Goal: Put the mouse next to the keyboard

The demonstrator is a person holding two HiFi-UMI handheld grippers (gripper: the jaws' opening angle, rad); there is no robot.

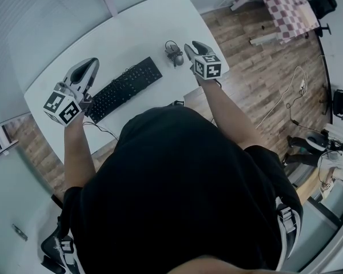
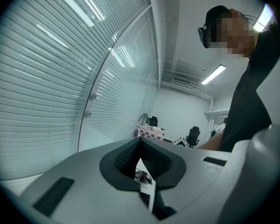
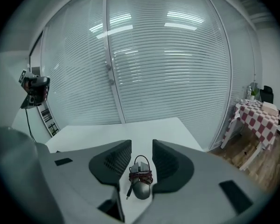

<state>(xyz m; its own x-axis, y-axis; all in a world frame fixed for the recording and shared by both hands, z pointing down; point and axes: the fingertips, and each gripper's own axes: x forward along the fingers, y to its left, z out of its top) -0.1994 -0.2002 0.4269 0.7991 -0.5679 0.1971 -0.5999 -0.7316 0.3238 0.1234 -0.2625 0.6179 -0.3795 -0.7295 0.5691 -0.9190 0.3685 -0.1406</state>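
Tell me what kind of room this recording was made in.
Most likely an office: a white desk with a keyboard and mouse, glass walls with blinds, and office chairs further back.

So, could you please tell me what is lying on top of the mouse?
Its own cable, bundled with dark red windings, lies across the mouse. The bundle covers the mouse's far end, so its buttons cannot be seen.
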